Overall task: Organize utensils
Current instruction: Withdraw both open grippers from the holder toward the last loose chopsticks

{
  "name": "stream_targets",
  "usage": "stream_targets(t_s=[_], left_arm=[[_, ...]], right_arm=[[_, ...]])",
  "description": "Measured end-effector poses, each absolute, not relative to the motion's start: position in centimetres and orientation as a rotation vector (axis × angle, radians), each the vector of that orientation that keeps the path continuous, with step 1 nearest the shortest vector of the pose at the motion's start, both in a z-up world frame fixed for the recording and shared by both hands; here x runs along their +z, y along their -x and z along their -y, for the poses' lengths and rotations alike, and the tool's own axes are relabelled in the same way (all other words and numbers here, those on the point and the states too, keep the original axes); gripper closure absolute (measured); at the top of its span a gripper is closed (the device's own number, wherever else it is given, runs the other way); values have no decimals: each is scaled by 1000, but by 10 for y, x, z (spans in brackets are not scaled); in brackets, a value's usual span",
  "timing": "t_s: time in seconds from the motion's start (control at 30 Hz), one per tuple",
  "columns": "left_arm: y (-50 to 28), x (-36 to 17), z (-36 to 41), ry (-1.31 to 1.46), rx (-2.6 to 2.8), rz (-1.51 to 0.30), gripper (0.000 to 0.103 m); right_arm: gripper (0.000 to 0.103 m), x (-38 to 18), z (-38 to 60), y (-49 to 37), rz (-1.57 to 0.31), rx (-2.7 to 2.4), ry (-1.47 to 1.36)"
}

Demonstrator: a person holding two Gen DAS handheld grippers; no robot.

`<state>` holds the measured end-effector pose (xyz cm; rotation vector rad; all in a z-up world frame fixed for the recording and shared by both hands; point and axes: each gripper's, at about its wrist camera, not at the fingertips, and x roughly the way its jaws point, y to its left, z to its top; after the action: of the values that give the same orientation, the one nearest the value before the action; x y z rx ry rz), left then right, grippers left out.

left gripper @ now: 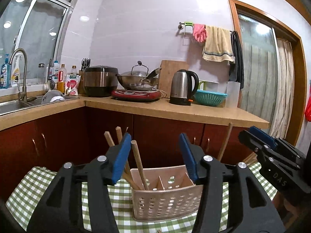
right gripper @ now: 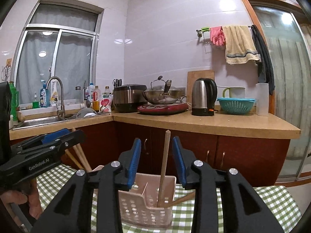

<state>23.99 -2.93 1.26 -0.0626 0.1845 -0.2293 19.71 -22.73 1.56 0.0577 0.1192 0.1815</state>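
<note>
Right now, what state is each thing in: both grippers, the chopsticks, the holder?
Left gripper: open, chopstick between fingers, not pinched.
Right gripper: open, nothing gripped.
Left chopsticks: leaning in holder's left compartment.
Right chopstick: near upright in right compartment.
Holder: upright on checked cloth.
</note>
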Motion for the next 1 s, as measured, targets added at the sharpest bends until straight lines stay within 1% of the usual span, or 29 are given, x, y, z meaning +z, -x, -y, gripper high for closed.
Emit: stream_targets(t_s=[0.2, 0.43, 0.67, 0.9, 1.0], left_arm=[[-202, 6, 23, 75, -219, -207, 44], [-162, -24, 11, 94, -190, -287, 42], [-127, -66, -6, 108, -141, -395, 42], [-99, -108, -20, 110, -110, -491, 42], [-93, -117, -22, 103, -104, -517, 42]], right_arm=[[68, 2, 225, -162, -160, 169, -53], [68, -37, 220, -122, -260, 151, -65], [68, -83, 209, -89, -374, 150, -53], [68, -128, 198, -67, -490, 166, -41], [68, -141, 194, -64, -531, 176, -44]])
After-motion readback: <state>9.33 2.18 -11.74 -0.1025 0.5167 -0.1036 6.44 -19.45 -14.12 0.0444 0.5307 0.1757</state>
